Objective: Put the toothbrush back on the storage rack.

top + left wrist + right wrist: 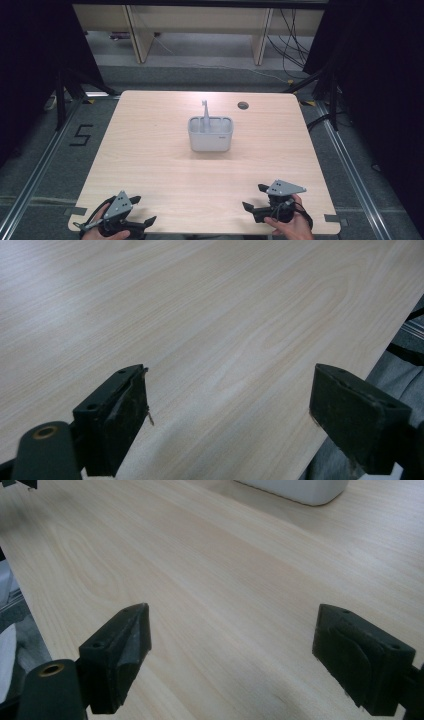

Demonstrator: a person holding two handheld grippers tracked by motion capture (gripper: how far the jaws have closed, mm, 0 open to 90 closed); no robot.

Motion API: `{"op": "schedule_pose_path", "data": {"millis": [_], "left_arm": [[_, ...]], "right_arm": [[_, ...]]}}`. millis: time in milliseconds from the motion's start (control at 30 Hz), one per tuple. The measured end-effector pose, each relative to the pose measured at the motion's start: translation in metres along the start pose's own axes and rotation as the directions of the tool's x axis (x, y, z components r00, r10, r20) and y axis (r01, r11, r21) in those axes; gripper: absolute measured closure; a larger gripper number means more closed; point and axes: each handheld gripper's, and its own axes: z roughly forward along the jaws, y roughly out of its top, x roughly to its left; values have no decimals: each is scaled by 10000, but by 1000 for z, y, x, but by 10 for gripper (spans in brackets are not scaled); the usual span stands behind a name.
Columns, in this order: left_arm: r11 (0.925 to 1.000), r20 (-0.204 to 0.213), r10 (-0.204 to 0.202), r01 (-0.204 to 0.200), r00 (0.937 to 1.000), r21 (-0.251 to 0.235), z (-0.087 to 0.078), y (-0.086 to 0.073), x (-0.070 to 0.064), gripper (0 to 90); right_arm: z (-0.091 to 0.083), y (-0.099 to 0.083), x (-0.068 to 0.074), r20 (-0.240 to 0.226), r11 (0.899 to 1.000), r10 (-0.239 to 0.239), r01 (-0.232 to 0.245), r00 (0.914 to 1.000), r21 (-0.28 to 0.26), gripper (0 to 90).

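Pale wood grain covers the table (150, 165), which stands on a grey floor (45, 165) with a black "5" (81, 135) marked to its left. Near the middle of the table sits a white caddy (210, 134), a small box with rounded corners and inner compartments. A grey brush (205, 111) stands upright in its rear left compartment, head above the rim. A small round hole (243, 105) lies in the tabletop behind the caddy and to its right, near the far edge.

Both grippers are at the near edge, well apart from the caddy and from each other. The left gripper (142, 212) is at the near left corner, held by the left hand (107, 227), with its grey plate on top. In the left gripper view its jaws stand wide apart over bare wood, with nothing between them, and the table's edge runs down the right side.

The right gripper (254, 196) is near the near right corner, held by the right hand (290, 225), pointing left and slightly forward. In the right gripper view its jaws are likewise spread wide and hold nothing; the caddy's base (295, 490) shows at the top, far ahead of the jaws.
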Motion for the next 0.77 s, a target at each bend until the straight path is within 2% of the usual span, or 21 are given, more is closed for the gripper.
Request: {"op": "schedule_pose_path", "data": {"millis": [233, 267, 333, 433, 600, 633, 667, 700, 767], "left_arm": [[10000, 7, 40, -40, 10000, -11, 0, 0, 0, 149], [10000, 7, 38, -38, 10000, -11, 0, 0, 0, 149], [10000, -2, 14, -14, 10000, -15, 0, 0, 0, 149], [10000, -2, 0, 0, 10000, -16, 0, 0, 0, 149], [10000, -1, -1, 1, 10000, -15, 0, 0, 0, 149], [10000, -2, 19, -19, 10000, -17, 0, 0, 0, 149], [10000, 2, 51, -51, 10000, -9, 0, 0, 0, 149], [10000, 6, 39, -39, 10000, 2, 0, 0, 0, 150], [10000, -14, 20, -20, 10000, -44, 1, 0, 0, 149]], "right_arm": [[0, 0, 0, -26, 9999, -107, 107, 9999, 10, 166], [0, 0, 1, 33, 10000, 67, -67, 10000, 69, 166], [0, 0, 0, 14, 9998, -192, 192, 9998, -39, 166], [0, 0, 0, 7, 10000, -9, 9, 10000, 31, 166], [1, 0, -1, -267, 9998, -164, 166, 9995, 65, 166], [1, 0, -1, -139, 9997, -246, 247, 9996, 33, 166], [1, 0, -1, -287, 10000, -70, 72, 9996, 69, 166], [1, 0, -1, -43, 9998, -216, 216, 9998, -27, 166], [1, 0, -2, 75, 9994, -342, 342, 9994, -70, 166]]}}
